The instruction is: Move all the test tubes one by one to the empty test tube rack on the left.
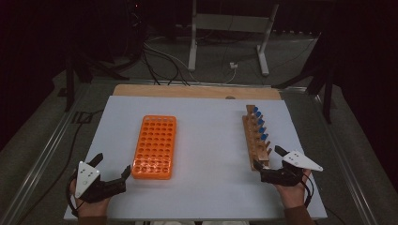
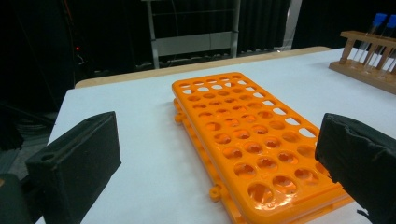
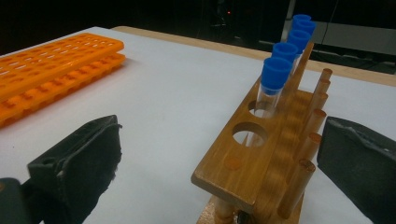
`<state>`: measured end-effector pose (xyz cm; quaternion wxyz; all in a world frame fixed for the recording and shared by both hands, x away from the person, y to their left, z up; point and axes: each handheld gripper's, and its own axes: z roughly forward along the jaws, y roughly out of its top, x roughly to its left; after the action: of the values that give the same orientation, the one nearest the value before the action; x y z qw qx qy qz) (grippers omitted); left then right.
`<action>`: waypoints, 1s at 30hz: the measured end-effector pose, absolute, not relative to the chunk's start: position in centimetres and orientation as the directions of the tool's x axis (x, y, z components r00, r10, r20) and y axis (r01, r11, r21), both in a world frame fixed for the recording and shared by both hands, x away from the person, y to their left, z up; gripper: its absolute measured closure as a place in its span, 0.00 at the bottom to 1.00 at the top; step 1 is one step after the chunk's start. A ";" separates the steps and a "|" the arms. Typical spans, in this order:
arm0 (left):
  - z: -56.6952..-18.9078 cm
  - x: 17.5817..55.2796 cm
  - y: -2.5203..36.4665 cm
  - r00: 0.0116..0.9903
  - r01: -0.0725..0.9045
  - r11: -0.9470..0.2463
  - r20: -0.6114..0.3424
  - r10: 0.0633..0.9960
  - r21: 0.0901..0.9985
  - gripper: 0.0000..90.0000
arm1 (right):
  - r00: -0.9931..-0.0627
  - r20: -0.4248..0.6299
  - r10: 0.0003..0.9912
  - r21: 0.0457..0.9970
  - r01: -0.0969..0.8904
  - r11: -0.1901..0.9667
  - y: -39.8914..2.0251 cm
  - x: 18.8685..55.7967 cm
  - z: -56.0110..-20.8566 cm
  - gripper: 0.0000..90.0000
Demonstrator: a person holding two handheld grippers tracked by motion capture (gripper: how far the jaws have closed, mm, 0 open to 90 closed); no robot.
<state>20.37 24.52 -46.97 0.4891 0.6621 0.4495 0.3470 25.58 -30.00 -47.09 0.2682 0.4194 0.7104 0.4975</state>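
An orange tube rack [image 1: 155, 146] with many empty holes lies left of centre on the white table; it also fills the middle of the left gripper view [image 2: 252, 140]. A wooden rack [image 1: 256, 139] on the right holds several clear tubes with blue caps [image 1: 259, 124], seen close up in the right gripper view [image 3: 275, 72] above the wooden rack [image 3: 261, 158]. My left gripper [image 1: 112, 166] is open near the table's front left, just short of the orange rack's near end. My right gripper [image 1: 268, 157] is open at the wooden rack's near end, nothing between its jaws.
The white table top [image 1: 206, 140] rests on a wooden board [image 1: 197, 91] that shows along the far edge. Cables and a metal stand [image 1: 230, 33] lie on the dark floor beyond. Bare white surface lies between the two racks.
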 end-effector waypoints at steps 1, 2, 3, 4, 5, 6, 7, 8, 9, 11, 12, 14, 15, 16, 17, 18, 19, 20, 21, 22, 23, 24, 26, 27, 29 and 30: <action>-47.0 20.4 24.5 0.354 0.258 -0.113 0.015 0.935 0.960 0.01 | -0.503 0.036 0.863 0.932 0.329 0.152 -30.0 25.6 -47.1 0.00; -47.0 20.4 24.6 0.351 0.259 -0.112 0.015 0.936 0.959 0.01 | -0.503 0.034 0.864 0.932 0.327 0.154 -30.0 25.6 -47.0 0.00; -47.0 20.3 24.6 0.347 0.257 -0.111 0.015 0.938 0.960 0.01 | -0.503 0.034 0.864 0.932 0.327 0.154 -30.0 25.6 -47.0 0.00; -47.0 20.3 24.6 0.345 0.256 -0.106 0.011 0.939 0.961 0.01 | -0.501 0.036 0.865 0.934 0.324 0.149 -30.1 25.6 -46.9 0.00; -46.9 20.3 24.7 0.342 0.256 -0.104 0.011 0.940 0.961 0.01 | -0.497 0.037 0.867 0.936 0.322 0.145 -30.2 25.5 -46.8 0.00; -46.9 20.2 24.7 0.338 0.255 -0.101 0.010 0.941 0.962 0.01 | -0.497 0.037 0.867 0.936 0.322 0.145 -30.2 25.5 -46.8 0.00; -46.9 20.2 24.7 0.335 0.256 -0.099 0.008 0.942 0.962 0.01 | -0.498 0.038 0.866 0.937 0.318 0.142 -30.2 25.5 -46.6 0.00; -46.9 20.1 24.8 0.332 0.256 -0.095 0.005 0.943 0.962 0.01 | -0.499 0.038 0.866 0.937 0.320 0.143 -30.3 25.5 -46.5 0.00; -47.0 20.1 24.8 0.328 0.255 -0.090 0.002 0.945 0.963 0.01 | -0.494 0.037 0.868 0.940 0.311 0.137 -30.4 25.4 -46.0 0.00; -47.1 20.1 24.8 0.318 0.261 -0.086 -0.002 0.948 0.961 0.01 | -0.492 0.032 0.870 0.942 0.307 0.139 -30.4 25.5 -45.5 0.00; -47.1 20.1 24.9 0.317 0.265 -0.087 -0.001 0.949 0.960 0.01 | -0.495 0.031 0.868 0.943 0.303 0.139 -30.5 25.6 -45.1 0.00; -47.2 20.1 24.8 0.315 0.265 -0.086 -0.003 0.949 0.960 0.01 | -0.500 0.028 0.866 0.942 0.304 0.145 -30.5 25.8 -44.7 0.00; -47.2 20.1 24.8 0.314 0.266 -0.086 -0.002 0.949 0.960 0.01 | -0.500 0.028 0.866 0.942 0.304 0.145 -30.5 25.8 -44.7 0.00; -47.1 20.0 24.8 0.309 0.262 -0.086 0.000 0.951 0.961 0.01 | -0.494 0.034 0.869 0.932 0.330 0.151 -30.5 26.1 -44.2 0.00; -47.1 20.0 24.8 0.302 0.258 -0.084 0.002 0.953 0.963 0.01 | -0.499 0.032 0.866 0.928 0.337 0.160 -30.6 26.3 -44.0 0.00; -47.1 20.0 24.8 0.292 0.251 -0.081 0.004 0.956 0.965 0.01 | -0.501 0.029 0.865 0.922 0.348 0.170 -30.5 26.5 -43.9 0.00; -47.1 19.9 24.8 0.287 0.248 -0.077 0.003 0.958 0.966 0.01 | -0.504 0.021 0.863 0.919 0.349 0.182 -30.6 26.7 -43.7 0.02; -47.1 19.9 24.8 0.287 0.248 -0.077 0.003 0.958 0.966 0.01 | -0.510 0.021 0.860 0.917 0.353 0.187 -30.6 26.9 -43.5 0.03; -47.1 19.9 24.9 0.281 0.250 -0.071 -0.003 0.960 0.966 0.01 | -0.510 0.021 0.860 0.917 0.353 0.187 -30.6 26.9 -43.5 0.03; -47.1 19.9 24.9 0.276 0.248 -0.066 -0.005 0.961 0.966 0.01 | -0.511 0.024 0.859 0.915 0.357 0.187 -30.8 27.4 -43.1 0.05; -47.1 19.9 25.0 0.276 0.249 -0.065 -0.006 0.961 0.966 0.01 | -0.511 0.024 0.859 0.915 0.357 0.187 -30.8 27.4 -43.1 0.05; -47.1 19.9 25.0 0.274 0.250 -0.064 -0.008 0.962 0.966 0.01 | -0.510 0.030 0.859 0.915 0.360 0.181 -30.9 27.6 -42.9 0.06; -47.1 19.9 25.0 0.275 0.252 -0.064 -0.008 0.961 0.966 0.01 | -0.515 0.020 0.857 0.910 0.364 0.197 -31.0 28.3 -42.6 0.07; -47.1 19.9 25.0 0.275 0.252 -0.063 -0.009 0.961 0.966 0.01 | -0.515 0.020 0.857 0.910 0.364 0.197 -31.0 28.3 -42.6 0.07; -47.1 19.9 25.0 0.277 0.252 -0.065 -0.008 0.961 0.966 0.01 | -0.519 0.018 0.854 0.908 0.367 0.204 -31.0 28.6 -42.5 0.08; -47.1 19.9 24.9 0.278 0.253 -0.067 -0.006 0.960 0.965 0.01 | -0.521 0.018 0.853 0.906 0.369 0.206 -31.0 28.8 -42.4 0.08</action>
<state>19.91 24.93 -47.13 0.4874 0.6337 0.4786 0.3630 28.78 -31.02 -42.43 0.2561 0.4169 0.7331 0.4724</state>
